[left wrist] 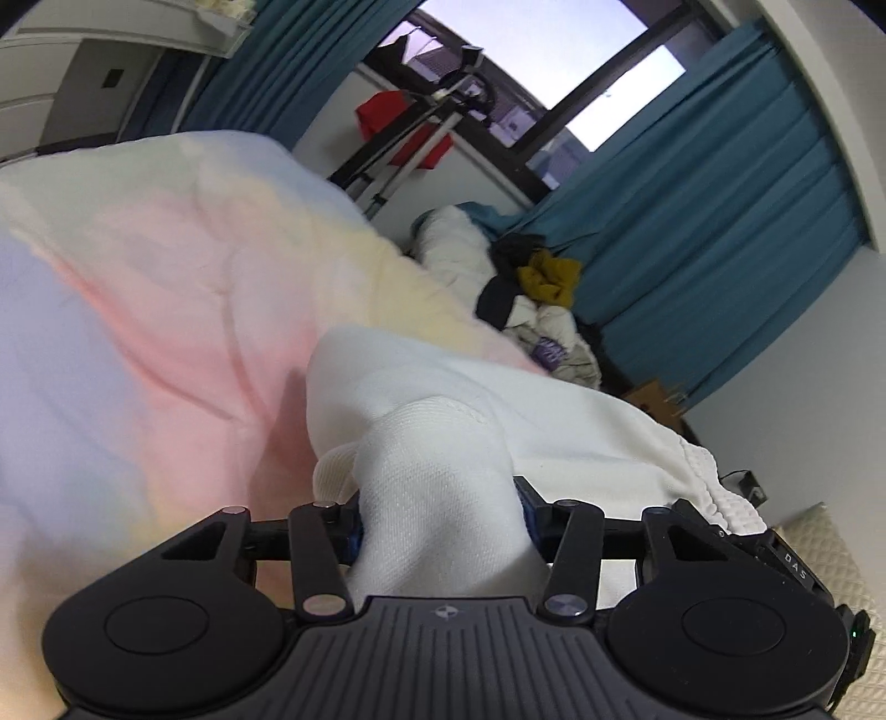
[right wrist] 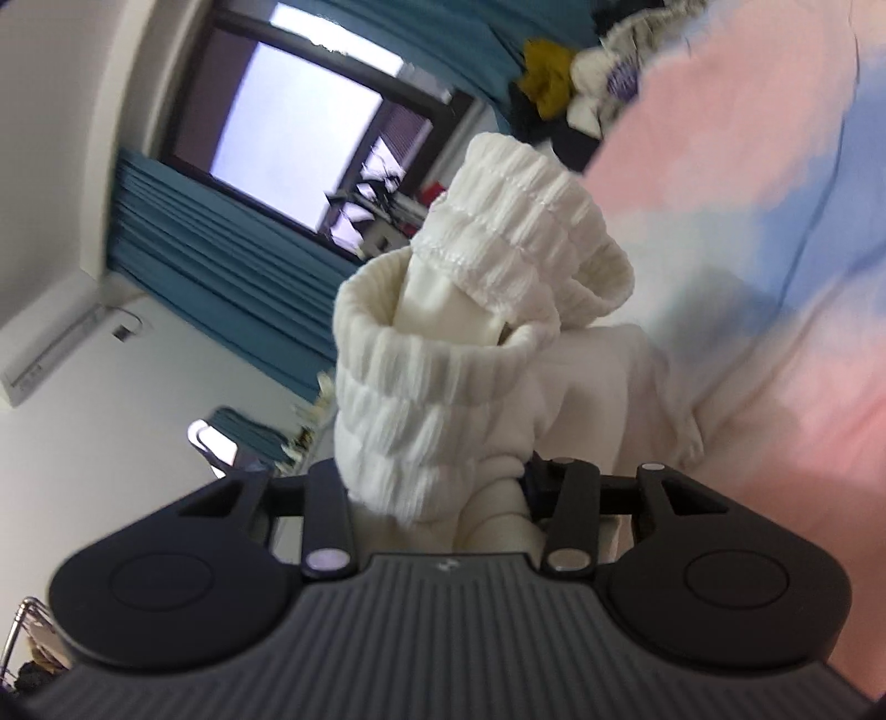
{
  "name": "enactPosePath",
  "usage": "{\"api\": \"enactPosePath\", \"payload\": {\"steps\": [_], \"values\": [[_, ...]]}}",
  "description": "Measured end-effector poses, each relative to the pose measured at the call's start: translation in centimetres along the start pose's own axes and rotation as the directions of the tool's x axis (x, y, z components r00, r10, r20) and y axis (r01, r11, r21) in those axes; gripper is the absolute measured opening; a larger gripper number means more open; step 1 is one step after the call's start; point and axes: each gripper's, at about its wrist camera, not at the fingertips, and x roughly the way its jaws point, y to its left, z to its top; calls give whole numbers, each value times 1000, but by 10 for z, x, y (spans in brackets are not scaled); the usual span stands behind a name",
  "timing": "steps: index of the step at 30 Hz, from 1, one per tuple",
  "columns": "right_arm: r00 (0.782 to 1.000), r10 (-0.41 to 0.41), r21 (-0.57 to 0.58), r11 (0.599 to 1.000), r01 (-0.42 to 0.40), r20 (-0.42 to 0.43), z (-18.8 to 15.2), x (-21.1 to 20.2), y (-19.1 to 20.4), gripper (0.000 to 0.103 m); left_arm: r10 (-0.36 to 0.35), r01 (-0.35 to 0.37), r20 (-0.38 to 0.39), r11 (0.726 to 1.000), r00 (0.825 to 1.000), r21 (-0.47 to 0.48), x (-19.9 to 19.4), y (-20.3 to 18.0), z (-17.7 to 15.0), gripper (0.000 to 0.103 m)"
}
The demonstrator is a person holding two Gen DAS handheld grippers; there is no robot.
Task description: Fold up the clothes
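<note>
The left gripper (left wrist: 440,512) is pinching a bunched fold of the white garment (left wrist: 498,421), its fingers closed tight on the knit cloth, which is spilling back over the gripper body. Beyond it the garment is spreading out to the right, ending in a ribbed hem (left wrist: 714,487). The right gripper (right wrist: 443,487) is clamping the same garment (right wrist: 421,399) near a ribbed cuff (right wrist: 520,232), which is standing up in front of the camera. Behind, in both views, a pastel quilt (left wrist: 166,288) is filling the frame. Farther off, a clothes pile (left wrist: 542,288) is lying below teal curtains (left wrist: 720,221) and a window (left wrist: 531,50).
</note>
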Motion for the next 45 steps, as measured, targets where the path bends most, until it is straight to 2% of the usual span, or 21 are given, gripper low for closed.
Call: {"api": "enactPosePath", "payload": {"steps": [7, 11, 14, 18, 22, 25, 26, 27, 28, 31, 33, 35, 37, 40, 43, 45], "values": [[983, -6, -52, 999, 16, 185, 54, -54, -13, 45, -98, 97, 9, 992, 995, 75, 64, -96, 5, 51], [957, -5, -80, 996, 29, 289, 85, -86, -21, 45, -156, 159, -32, 973, 987, 166, 107, -156, -12, 51], [929, -4, -93, 995, 42, 370, 108, -109, -32, 45, -222, 234, -82, 953, 972, 192, 149, -198, -29, 51], [867, -17, -60, 997, 54, 497, 137, -139, -76, 45, -279, 308, -144, 918, 949, 249, 213, -260, -56, 51], [783, -53, 32, 999, 42, 619, 140, -159, -139, 45, -332, 380, -201, 877, 922, 293, 276, -311, -89, 51], [714, -103, 108, 993, 39, 692, 138, -166, -186, 45, -372, 444, -274, 850, 887, 284, 329, -329, -116, 51], [692, -125, 131, 990, 45, 711, 138, -167, -200, 45, -369, 453, -304, 846, 878, 281, 348, -331, -126, 51], [679, -149, 145, 987, 62, 719, 138, -167, -213, 45, -355, 449, -331, 850, 874, 276, 367, -332, -135, 51], [674, -177, 159, 983, 89, 717, 137, -164, -224, 45, -337, 441, -355, 856, 872, 270, 385, -332, -144, 51], [682, -288, 283, 951, 123, 672, 129, -154, -266, 44, -297, 418, -386, 865, 873, 279, 422, -329, -162, 52], [685, -347, 382, 918, 107, 641, 121, -154, -290, 44, -288, 425, -406, 854, 867, 301, 437, -324, -167, 54], [691, -341, 435, 900, 43, 638, 117, -154, -303, 44, -278, 431, -422, 841, 863, 326, 451, -320, -171, 57], [688, -347, 441, 896, 43, 638, 117, -154, -305, 44, -264, 434, -425, 820, 866, 375, 456, -319, -172, 58], [698, -359, 459, 887, 50, 619, 120, -154, -302, 46, -233, 426, -432, 796, 871, 430, 436, -320, -173, 64], [710, -372, 477, 877, 57, 599, 123, -154, -300, 49, -194, 390, -406, 783, 893, 484, 406, -323, -166, 70], [716, -409, 490, 865, 106, 566, 125, -157, -291, 51, -186, 375, -389, 784, 902, 494, 386, -324, -160, 76]]}}
